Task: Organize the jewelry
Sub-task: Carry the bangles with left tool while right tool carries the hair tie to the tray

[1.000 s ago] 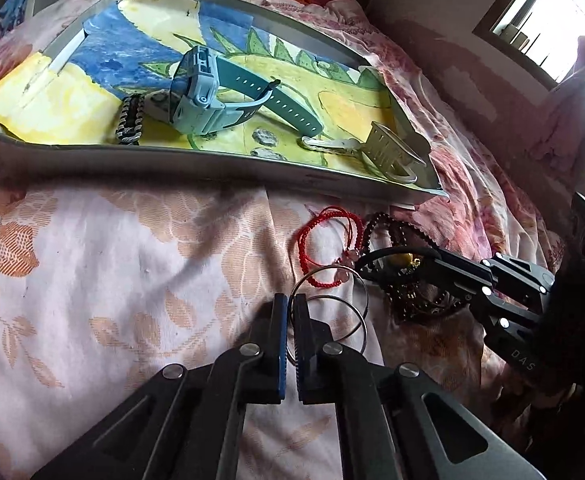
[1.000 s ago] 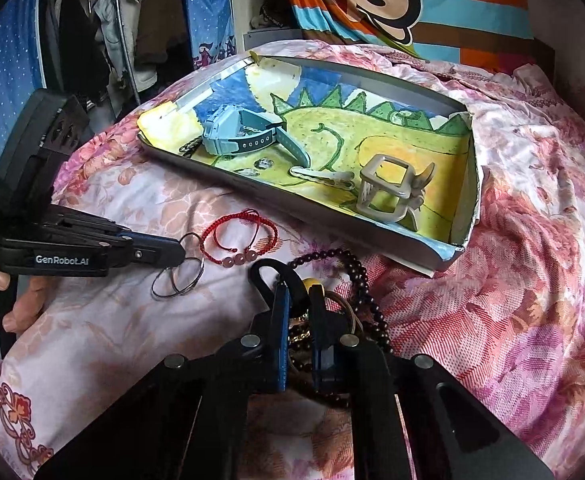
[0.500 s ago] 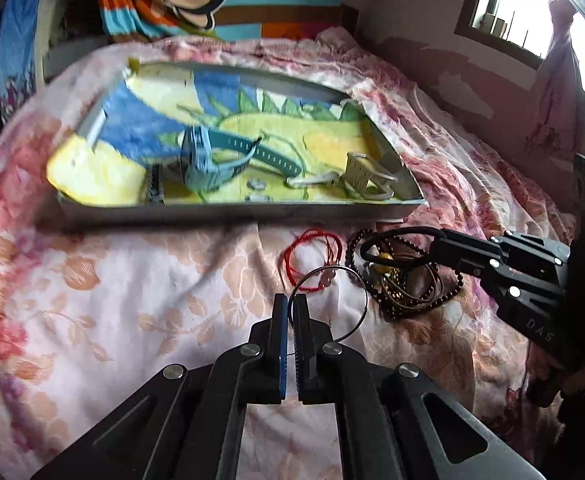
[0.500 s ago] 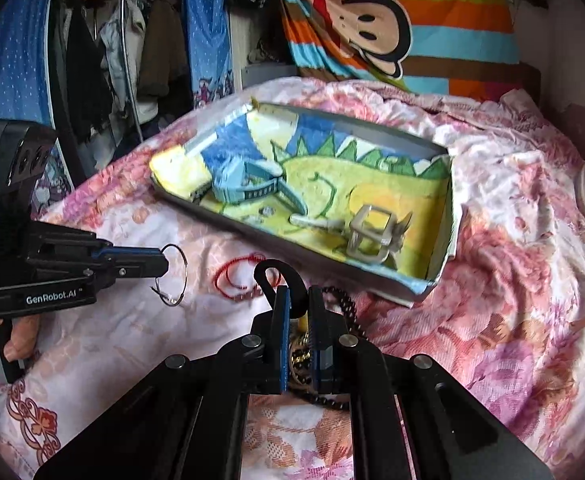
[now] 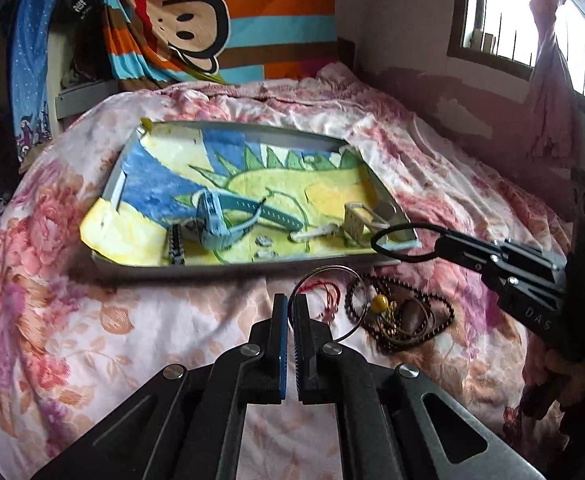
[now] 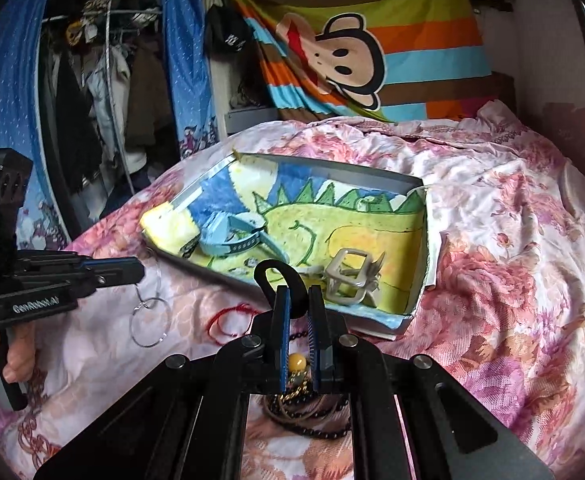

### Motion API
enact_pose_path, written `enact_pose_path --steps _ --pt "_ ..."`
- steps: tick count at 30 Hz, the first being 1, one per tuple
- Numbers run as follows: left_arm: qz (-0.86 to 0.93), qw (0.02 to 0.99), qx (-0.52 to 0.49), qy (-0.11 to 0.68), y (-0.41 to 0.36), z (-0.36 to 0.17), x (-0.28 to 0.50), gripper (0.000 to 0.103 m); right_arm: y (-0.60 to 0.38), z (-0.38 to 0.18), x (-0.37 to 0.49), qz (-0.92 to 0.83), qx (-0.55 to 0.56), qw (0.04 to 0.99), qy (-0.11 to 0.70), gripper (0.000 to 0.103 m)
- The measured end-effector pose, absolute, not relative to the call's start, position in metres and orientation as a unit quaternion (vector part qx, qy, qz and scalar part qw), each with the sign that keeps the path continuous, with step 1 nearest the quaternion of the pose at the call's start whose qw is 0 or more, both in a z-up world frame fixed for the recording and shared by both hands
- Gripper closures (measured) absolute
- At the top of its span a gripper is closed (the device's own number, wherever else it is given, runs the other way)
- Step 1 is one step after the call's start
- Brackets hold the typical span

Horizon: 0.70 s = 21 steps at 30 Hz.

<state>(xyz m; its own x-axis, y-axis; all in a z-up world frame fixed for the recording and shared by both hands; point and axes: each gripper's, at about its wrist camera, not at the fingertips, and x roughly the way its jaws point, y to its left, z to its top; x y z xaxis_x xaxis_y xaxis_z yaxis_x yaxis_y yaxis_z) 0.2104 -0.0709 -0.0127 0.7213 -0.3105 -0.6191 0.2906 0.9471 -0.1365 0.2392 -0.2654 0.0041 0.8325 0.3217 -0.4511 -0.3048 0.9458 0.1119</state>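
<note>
Two thin linked silver hoops (image 5: 334, 273) hang off the bedspread with my left gripper (image 5: 290, 305) shut on them; the right wrist view shows the hoops (image 6: 148, 320) dangling below that gripper (image 6: 138, 273). My right gripper (image 6: 298, 297) is shut on a black loop (image 6: 274, 276), held in the air over the near right corner of the tray (image 5: 228, 270); in the left wrist view that gripper (image 5: 439, 245) reaches in from the right. A red cord bracelet (image 6: 228, 320) and a pile of dark beads (image 5: 406, 318) lie on the bed. The tray holds a blue watch (image 5: 216, 226) and a beige clip (image 5: 358, 220).
The dinosaur-picture tray (image 6: 332, 171) sits mid-bed on a floral bedspread (image 5: 72, 320). A striped monkey blanket (image 5: 220, 28) hangs behind, a window (image 5: 528, 20) is at the right, and hanging clothes (image 6: 104, 80) are at the left. A hand (image 6: 12, 348) grips the left tool.
Both grippers rose from the bed toward the tray. The silver hoops came up off the bedspread, and the black loop lifted clear of the bead pile.
</note>
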Motion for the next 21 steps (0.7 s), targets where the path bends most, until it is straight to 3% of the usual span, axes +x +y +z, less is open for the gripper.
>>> enact_pose_path --steps 12,21 --pt "-0.128 0.948 -0.077 0.282 -0.028 0.033 0.251 0.100 -0.241 0.009 0.294 0.173 0.046 0.960 0.215 0.095" --pt "-0.071 0.947 -0.128 0.285 0.012 0.014 0.301 0.100 -0.212 -0.020 0.318 0.194 0.041 0.947 0.254 0.095"
